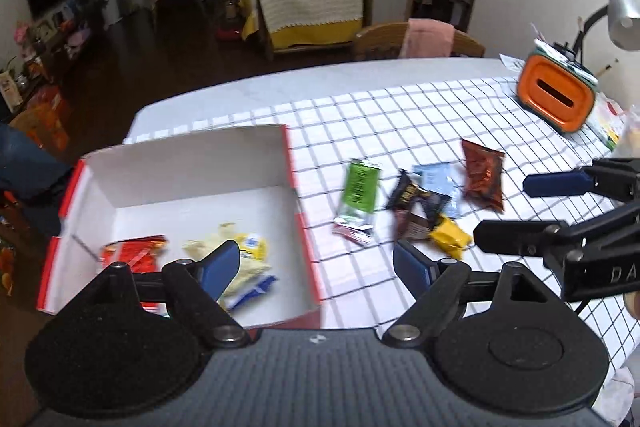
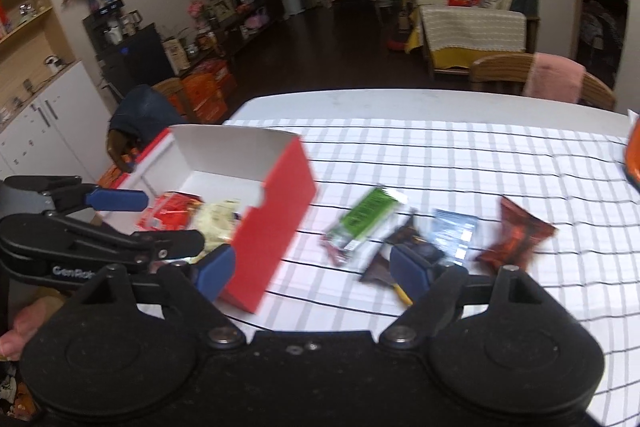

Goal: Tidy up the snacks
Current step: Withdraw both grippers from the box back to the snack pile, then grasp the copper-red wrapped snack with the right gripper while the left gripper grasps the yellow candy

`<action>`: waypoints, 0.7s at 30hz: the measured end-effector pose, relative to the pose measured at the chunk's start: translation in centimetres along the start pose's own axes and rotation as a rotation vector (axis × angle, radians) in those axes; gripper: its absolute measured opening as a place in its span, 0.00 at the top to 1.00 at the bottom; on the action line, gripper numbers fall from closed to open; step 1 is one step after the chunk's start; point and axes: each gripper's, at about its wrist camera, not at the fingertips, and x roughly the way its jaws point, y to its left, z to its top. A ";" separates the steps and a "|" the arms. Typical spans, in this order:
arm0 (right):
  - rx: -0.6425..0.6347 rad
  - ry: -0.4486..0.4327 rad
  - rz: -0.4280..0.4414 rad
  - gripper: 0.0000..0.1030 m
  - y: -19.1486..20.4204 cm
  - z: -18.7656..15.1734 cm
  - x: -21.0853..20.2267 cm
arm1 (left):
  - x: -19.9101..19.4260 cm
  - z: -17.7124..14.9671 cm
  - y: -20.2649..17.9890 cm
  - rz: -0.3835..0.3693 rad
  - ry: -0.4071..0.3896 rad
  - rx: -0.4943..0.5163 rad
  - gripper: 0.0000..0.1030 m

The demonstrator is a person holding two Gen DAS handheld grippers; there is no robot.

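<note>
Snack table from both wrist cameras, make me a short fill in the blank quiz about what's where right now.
1. The open box is white inside and ____ outside.
2. The packet nearest the box on the checked cloth is the ____ one.
3. Both the left gripper and the right gripper have their jaws ____, with nothing held.
4. The yellow-white packets lie ____ the box.

Missing words: red; green; open; inside

The left gripper (image 1: 316,263) hangs open and empty over the checked surface (image 1: 420,115). Under its left finger the white box (image 1: 192,163) holds red (image 1: 134,255) and yellow packets (image 1: 244,255). Right of the box lie green (image 1: 358,195), dark (image 1: 412,203), blue (image 1: 434,179), yellow (image 1: 450,237) and red-brown (image 1: 482,175) packets. The right gripper (image 1: 516,207) enters from the right, open.
</note>
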 end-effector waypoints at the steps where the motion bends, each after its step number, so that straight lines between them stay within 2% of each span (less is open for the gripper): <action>1: 0.003 0.001 -0.010 0.15 -0.7 -0.3 -0.2 | 0.4 0.0 -0.6 -0.007 0.006 -0.001 0.18; 2: 0.005 0.005 -0.018 0.13 -1.4 -0.6 -0.2 | 0.8 -0.1 -1.1 -0.013 0.010 -0.004 0.18; 4: 0.007 0.008 -0.038 0.02 -2.8 -1.2 -0.3 | 1.7 -0.2 -2.2 -0.016 0.020 -0.008 0.18; 10: 0.016 0.046 -0.092 0.02 -7.3 -2.2 0.0 | 4.7 -0.9 -5.4 -0.035 0.053 -0.001 0.18; 16: 0.083 0.053 -0.156 0.02 -12.6 -1.7 1.1 | 7.3 -0.5 -9.3 -0.098 0.062 0.084 0.18; 21: 0.113 0.093 -0.180 0.02 -15.4 -1.0 3.6 | 10.0 0.6 -11.3 -0.144 0.108 0.134 0.18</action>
